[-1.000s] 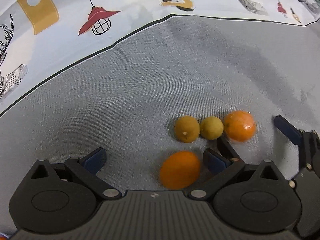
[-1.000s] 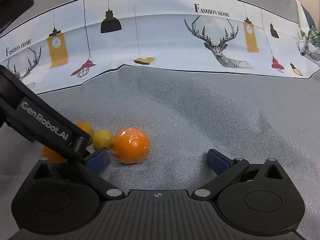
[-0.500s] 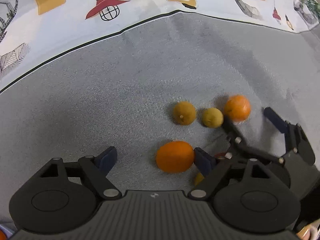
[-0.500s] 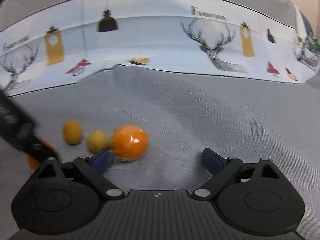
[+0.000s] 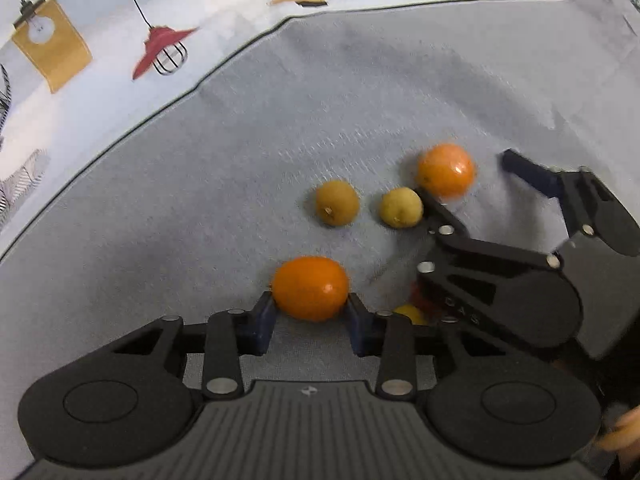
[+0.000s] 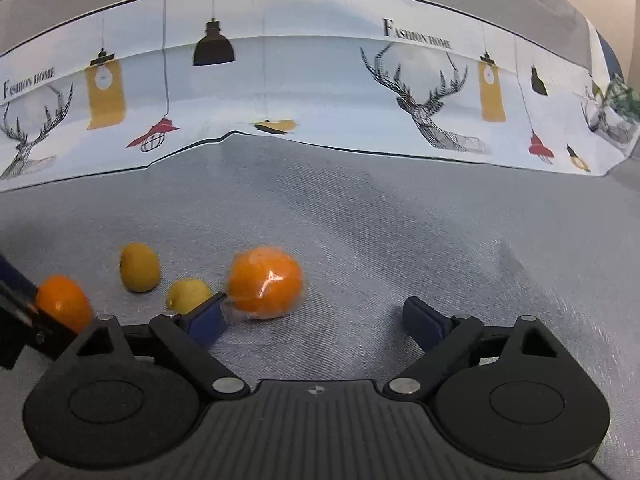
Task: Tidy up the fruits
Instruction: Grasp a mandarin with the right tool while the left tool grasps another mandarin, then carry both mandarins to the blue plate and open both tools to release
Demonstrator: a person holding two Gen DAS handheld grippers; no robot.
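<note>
Meanwhile, on a grey woven cloth covering the tabletop [image 5: 200, 200], the left claw [image 5: 310, 316] gripped a smooth oval bright-orange fruit [image 5: 310, 288] between its blue pads, the fruit resting at the near edge of the cloth.

Beyond it lay a dull yellow-brown round fruit with a small stem [image 5: 337, 203] and, just beside it to the right, a smaller pale yellow fruit [image 5: 401, 207], the two apart from each other.

A round orange wrapped in glossy clear film [image 6: 265, 282] sat to the right of those, inside the spread of the right claw [image 6: 316, 316], whose fingers stood wide apart. Its left blue pad [image 6: 206, 318] was close against the wrapped orange, though contact could not be confirmed; the right pad [image 6: 420, 322] stood well clear.

From the left wrist view, the right claw's black linkage [image 5: 496, 276] crossed the frame at right, partly covering a small yellow fruit [image 5: 410, 314] and something red.

A white printed backdrop with hanging lamps, stag heads and the words "Fashion Home" [image 6: 320, 92] bordered the far edge of the cloth.
</note>
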